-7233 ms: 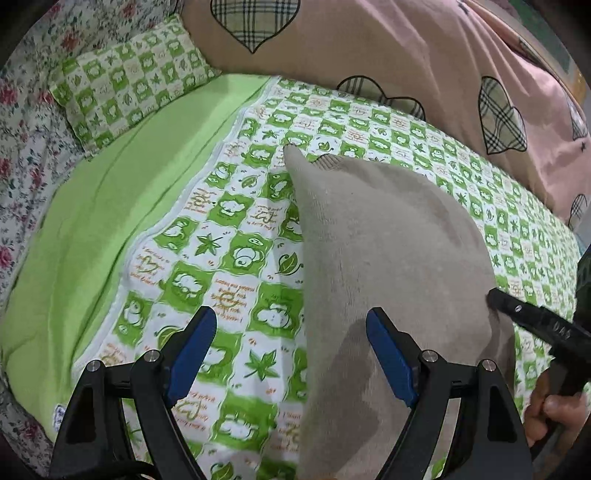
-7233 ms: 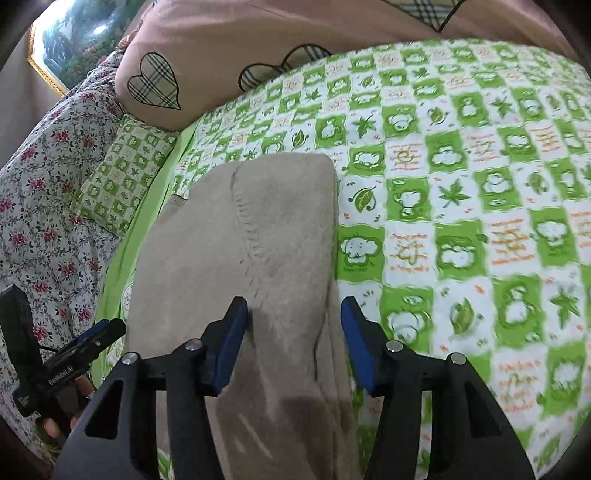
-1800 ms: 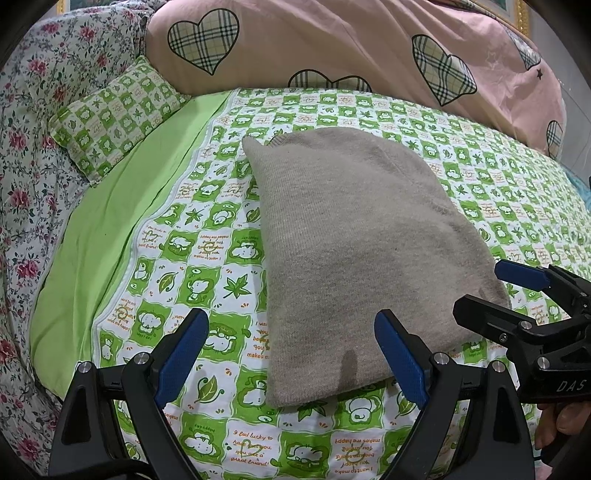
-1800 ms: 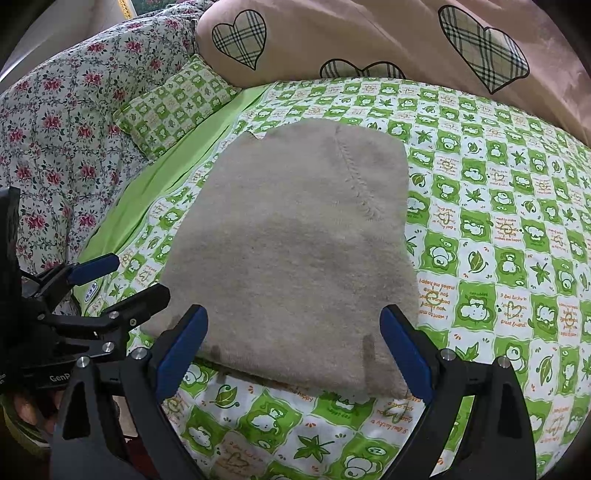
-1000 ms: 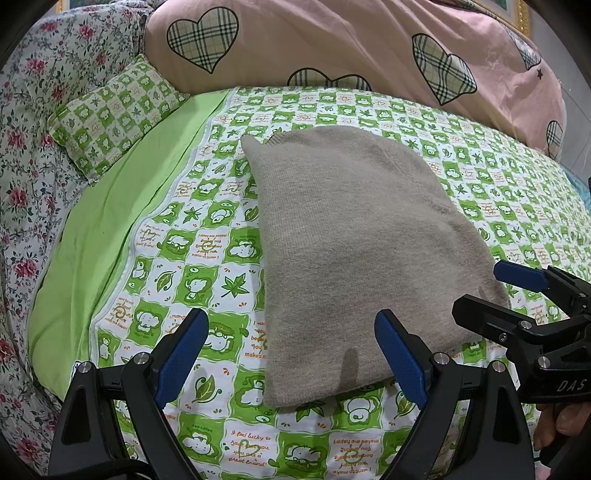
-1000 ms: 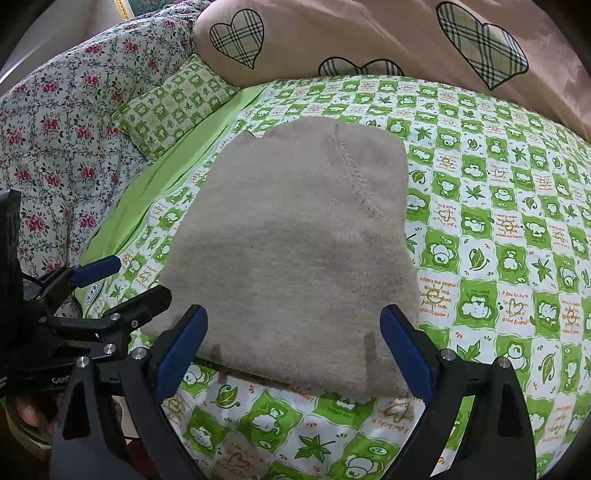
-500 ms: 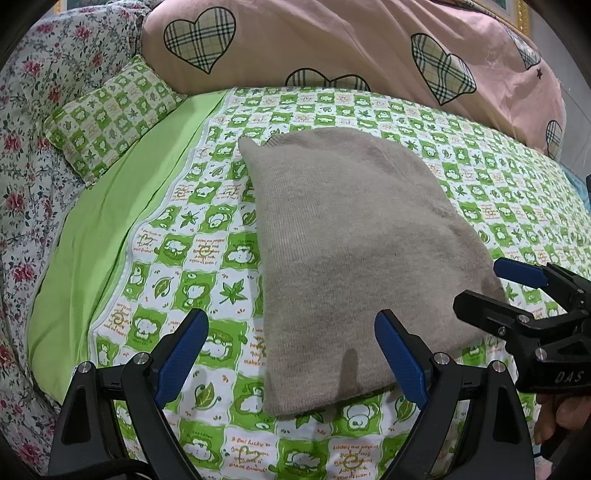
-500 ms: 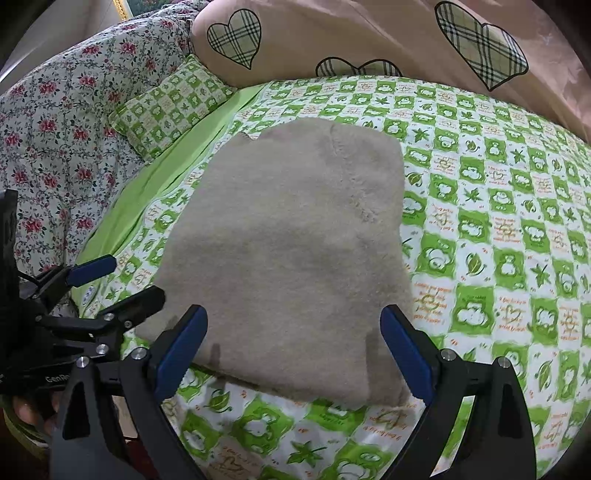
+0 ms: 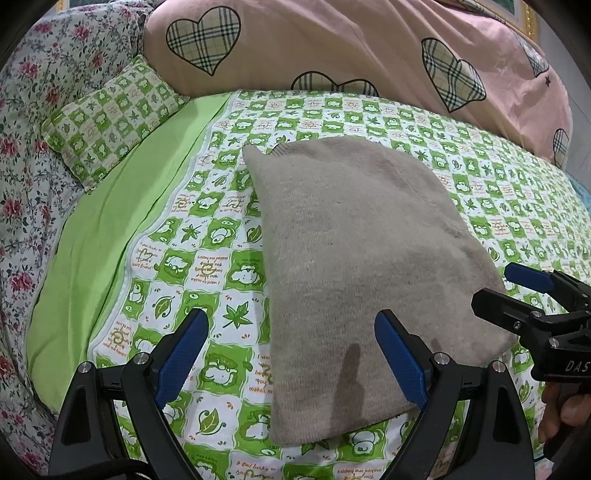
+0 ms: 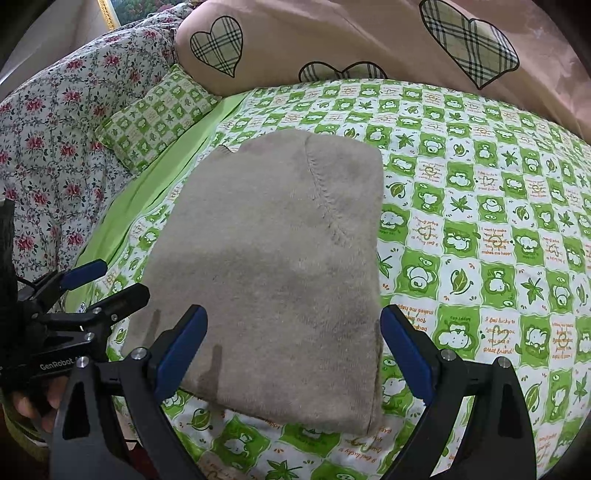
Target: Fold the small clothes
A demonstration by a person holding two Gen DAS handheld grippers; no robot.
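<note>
Beige knitted garment lies folded into a flat rectangle on the green-checked bedsheet; left gripper and right gripper both gape wide, holding nothing.

Bed in green-white checked sheet, plain green strip at 9 o'clock. Matching small pillow at 10, floral quilt beyond. Pink heart-print duvet at 12. Gilt frame at 11, probably a picture.
</note>
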